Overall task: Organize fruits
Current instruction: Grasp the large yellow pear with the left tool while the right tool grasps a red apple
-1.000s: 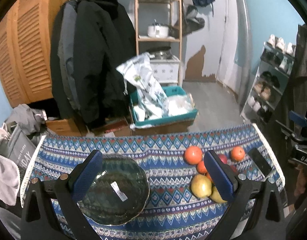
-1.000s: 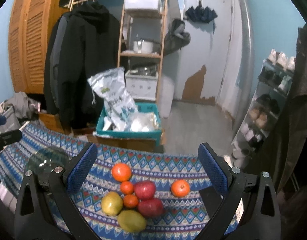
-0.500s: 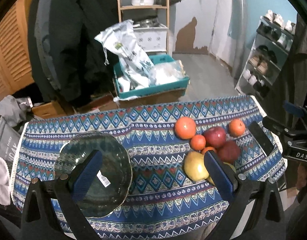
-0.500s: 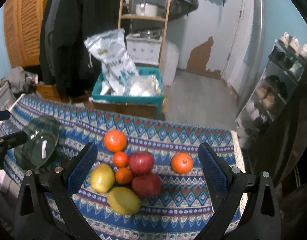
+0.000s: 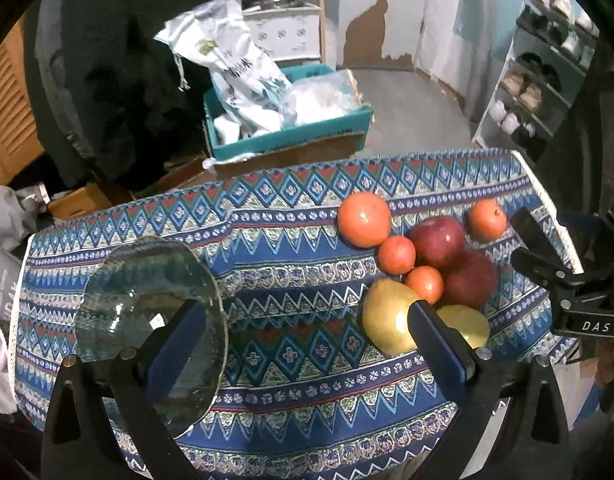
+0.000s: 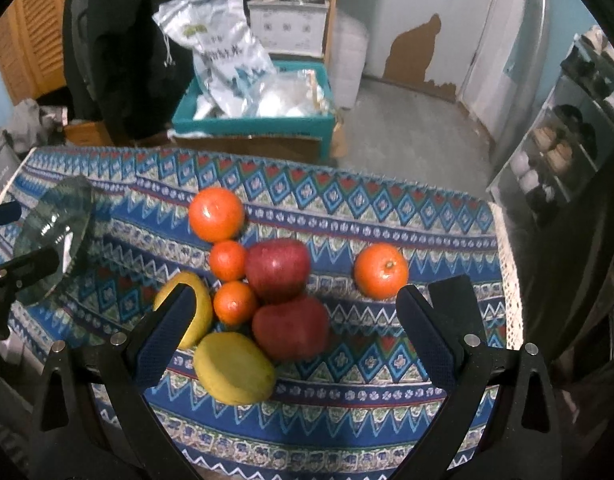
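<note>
A patterned cloth point(image 5: 291, 248) covers the table. On its left stands a clear glass bowl point(image 5: 147, 312) with nothing in it. My left gripper point(image 5: 306, 312) hangs open over the cloth between the bowl and the fruit. A cluster of fruit lies on the right: a large orange point(image 6: 216, 214), two small oranges point(image 6: 228, 260), two red apples point(image 6: 277, 270), a yellow mango point(image 6: 234, 368) and a yellow-green fruit point(image 6: 195, 312) half hidden by a finger. One orange point(image 6: 381, 270) lies apart to the right. My right gripper point(image 6: 295, 296) is open above the cluster, holding nothing.
Beyond the table's far edge a teal crate point(image 6: 251, 124) with plastic bags sits on the floor. Dark coats point(image 5: 119, 80) hang at the left and a shoe rack point(image 5: 547, 80) stands at the right. The cloth's lace edge point(image 6: 511, 280) marks the table's right side.
Both grippers have moved forward and tilted down towards the table, so the bowl and fruit appear larger and closer. Both stay open, and nothing on the table has moved.
</note>
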Tool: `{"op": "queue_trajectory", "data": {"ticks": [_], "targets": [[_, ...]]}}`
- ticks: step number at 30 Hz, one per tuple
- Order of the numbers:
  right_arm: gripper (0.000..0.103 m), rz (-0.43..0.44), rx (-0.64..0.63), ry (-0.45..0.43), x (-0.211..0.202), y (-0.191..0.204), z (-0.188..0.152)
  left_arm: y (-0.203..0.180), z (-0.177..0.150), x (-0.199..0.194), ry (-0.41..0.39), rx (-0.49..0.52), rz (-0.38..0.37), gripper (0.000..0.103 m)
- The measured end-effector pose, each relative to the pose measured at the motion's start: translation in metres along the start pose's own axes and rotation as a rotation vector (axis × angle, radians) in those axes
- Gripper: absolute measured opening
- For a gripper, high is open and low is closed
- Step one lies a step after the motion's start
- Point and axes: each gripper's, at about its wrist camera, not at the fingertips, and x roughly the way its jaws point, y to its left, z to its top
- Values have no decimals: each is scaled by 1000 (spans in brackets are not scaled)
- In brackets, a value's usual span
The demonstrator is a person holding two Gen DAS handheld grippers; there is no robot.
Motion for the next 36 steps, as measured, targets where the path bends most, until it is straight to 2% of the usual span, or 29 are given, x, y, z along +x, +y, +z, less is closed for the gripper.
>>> {"op": "queue_trajectory", "data": {"ticks": [7,16,27,33,34,36], "targets": [[99,8,-12,88,33,0,-7,-10,0,31,58,27,0,102],[99,18,-35,179,69,-3,-16,-13,-1,64,121,11,-31,102],[98,48,-23,264,109,-10,-26,-16,-3,85,164,9,-53,102],[83,132,33,298,124,-17,-32,-24,-3,93,187,12,-90,102],[77,147,40,298,125,-17,-33,-25,-4,94,193,12,-96,102],[77,146,44,292,127,-16,-33,-28,-5,98,205,10,-109,102]]}}
